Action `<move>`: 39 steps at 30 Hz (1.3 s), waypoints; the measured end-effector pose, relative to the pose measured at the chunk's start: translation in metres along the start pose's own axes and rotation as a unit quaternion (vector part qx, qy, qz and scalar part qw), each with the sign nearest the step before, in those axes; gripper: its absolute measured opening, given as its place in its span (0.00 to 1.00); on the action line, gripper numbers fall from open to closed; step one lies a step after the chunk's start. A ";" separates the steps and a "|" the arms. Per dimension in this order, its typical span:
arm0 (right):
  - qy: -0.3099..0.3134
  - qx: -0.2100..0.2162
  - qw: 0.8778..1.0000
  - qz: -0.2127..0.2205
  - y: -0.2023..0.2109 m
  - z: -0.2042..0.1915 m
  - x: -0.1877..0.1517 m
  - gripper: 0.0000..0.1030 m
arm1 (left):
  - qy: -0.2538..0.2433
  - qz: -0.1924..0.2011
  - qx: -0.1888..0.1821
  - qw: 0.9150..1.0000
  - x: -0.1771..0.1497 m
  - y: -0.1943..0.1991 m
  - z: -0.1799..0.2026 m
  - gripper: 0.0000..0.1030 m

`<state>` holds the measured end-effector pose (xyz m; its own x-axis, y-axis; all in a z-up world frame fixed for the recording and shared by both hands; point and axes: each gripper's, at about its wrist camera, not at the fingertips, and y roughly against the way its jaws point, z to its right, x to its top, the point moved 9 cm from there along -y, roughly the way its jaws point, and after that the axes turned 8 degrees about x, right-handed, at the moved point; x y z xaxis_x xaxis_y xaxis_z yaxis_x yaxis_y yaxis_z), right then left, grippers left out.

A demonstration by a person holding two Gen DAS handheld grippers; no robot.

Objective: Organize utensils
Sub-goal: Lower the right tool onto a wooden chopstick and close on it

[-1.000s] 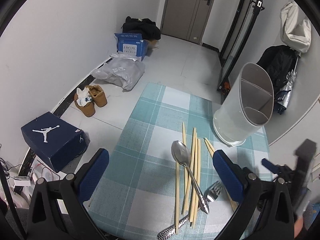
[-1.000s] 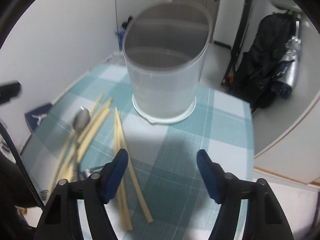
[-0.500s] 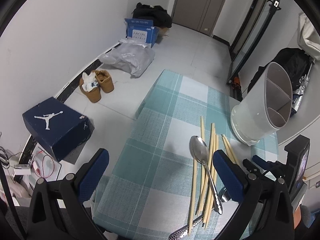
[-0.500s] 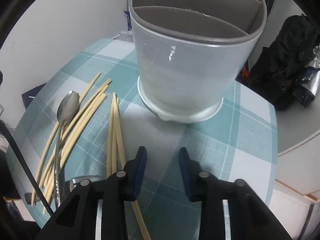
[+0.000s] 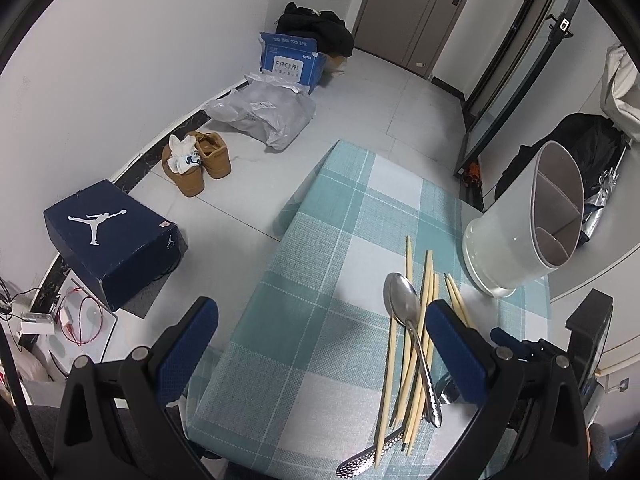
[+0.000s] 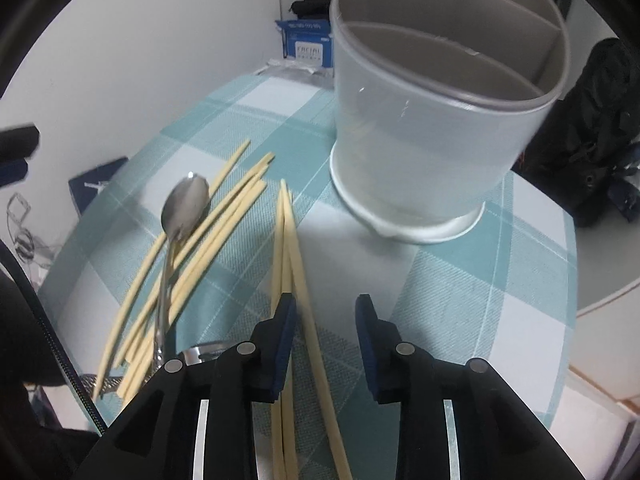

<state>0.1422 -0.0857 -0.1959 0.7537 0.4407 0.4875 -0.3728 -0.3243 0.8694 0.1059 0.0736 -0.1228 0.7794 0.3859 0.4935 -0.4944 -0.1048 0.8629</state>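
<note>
With every compartment of the holder [image 6: 440, 120] at the surface's far edge empty, I hang my part-open right gripper [image 6: 324, 312], jaws gripping nothing, over loose chopsticks [image 6: 286, 248], left gripper [image 5: 320, 336] wide, spoon [image 5: 402, 304] unsorted.

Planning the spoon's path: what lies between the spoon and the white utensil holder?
In the right wrist view, loose chopsticks lie on the cloth between the spoon and the holder.

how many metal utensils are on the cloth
2. The spoon lies on top of the chopsticks. The fork lies under them, partly hidden, handle at the near edge. More could be hidden.
</note>
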 end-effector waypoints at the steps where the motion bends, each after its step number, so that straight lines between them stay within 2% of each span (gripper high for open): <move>1: 0.006 -0.007 1.000 0.006 0.002 0.000 0.002 0.30 | 0.001 0.000 -0.001 1.000 0.000 0.000 0.000 0.99; 4: 0.009 -0.019 1.000 -0.010 -0.001 0.004 0.003 0.30 | 0.003 -0.002 -0.002 1.000 0.000 0.000 -0.002 0.99; 7: -0.004 -0.006 1.000 -0.016 -0.002 0.004 0.004 0.26 | 0.004 0.002 -0.001 1.000 0.001 0.001 -0.003 0.99; 9: -0.012 0.004 1.000 -0.025 -0.001 0.005 0.002 0.06 | 0.006 0.002 -0.005 1.000 0.003 0.001 -0.003 0.99; 11: -0.009 0.004 0.999 -0.037 -0.003 0.002 0.000 0.05 | 0.007 0.004 -0.005 1.000 0.003 0.002 -0.004 0.99; 17: -0.039 0.036 0.995 -0.084 0.023 0.010 -0.043 0.05 | 0.003 0.006 -0.027 1.000 0.002 0.004 0.001 0.99; 19: -0.043 0.038 0.994 -0.091 0.032 0.012 -0.054 0.05 | 0.002 0.009 -0.023 1.000 0.001 0.005 0.002 0.99; 22: -0.048 0.037 0.995 -0.084 0.037 0.016 -0.055 0.10 | -0.002 0.014 -0.023 1.000 0.001 0.005 0.003 0.99; 23: -0.047 0.030 0.995 -0.084 0.039 0.013 -0.056 0.17 | -0.008 0.015 -0.021 1.000 0.000 0.004 0.003 0.99; 24: -0.044 0.025 0.995 -0.084 0.031 0.012 -0.050 0.20 | -0.014 0.012 -0.015 1.000 -0.001 0.001 0.002 0.99; 30: -0.032 0.019 0.997 -0.064 0.016 0.013 -0.025 0.20 | 0.000 -0.013 -0.002 1.000 -0.010 -0.015 -0.011 0.99; 33: -0.021 0.015 0.998 -0.051 0.012 0.013 -0.013 0.20 | -0.017 -0.026 0.016 0.999 -0.015 -0.025 -0.009 0.99; 34: -0.024 0.022 0.998 -0.045 0.011 0.013 -0.009 0.20 | -0.025 -0.028 0.024 0.999 -0.018 -0.025 -0.009 0.99; 35: -0.027 0.027 0.998 -0.042 0.009 0.013 -0.006 0.15 | -0.033 -0.033 0.029 0.998 -0.020 -0.027 -0.007 0.99; 36: -0.033 0.038 0.998 -0.036 0.009 0.013 -0.004 0.05 | -0.042 -0.040 0.030 0.998 -0.024 -0.030 -0.004 0.99; 39: -0.066 0.062 0.996 -0.019 0.015 0.022 -0.007 0.03 | -0.075 -0.067 0.040 0.994 -0.036 -0.043 0.003 0.99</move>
<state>0.1436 -0.1123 -0.1879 0.8333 0.3434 0.4333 -0.2796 -0.4143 0.8661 0.0998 0.0613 -0.1771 0.8878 0.2601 0.3796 -0.3552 -0.1374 0.9247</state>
